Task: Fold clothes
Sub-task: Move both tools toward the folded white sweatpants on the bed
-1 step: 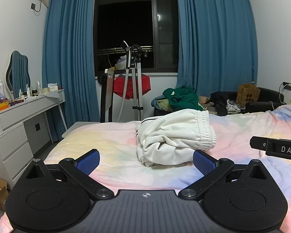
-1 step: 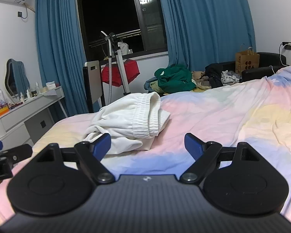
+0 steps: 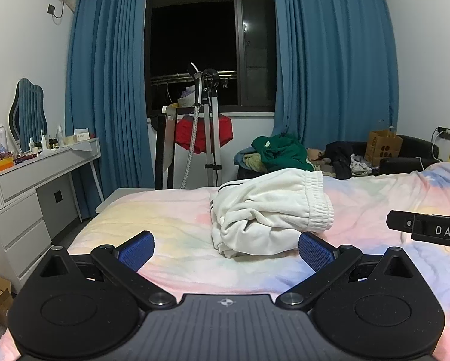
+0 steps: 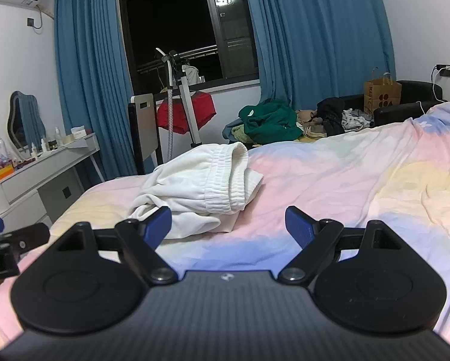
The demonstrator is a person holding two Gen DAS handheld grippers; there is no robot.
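Left view: the left gripper (image 3: 226, 248) hangs with jaws spread wide and empty, the white garment (image 3: 270, 213) bunched on the bed (image 3: 164, 210) just ahead, slightly right. Right view: the right gripper (image 4: 228, 225) gapes too, nothing held, the garment (image 4: 206, 189) ahead-left, near its left finger.

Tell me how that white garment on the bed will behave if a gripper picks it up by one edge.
The white garment lies in soft, crumpled folds, so it will likely go floppy and unfurl when lifted. Its plush, thick fabric suggests some heft, so a one-edge pinch may sag. The ribbed waistband looks thicker and probably gives a firmer hold.
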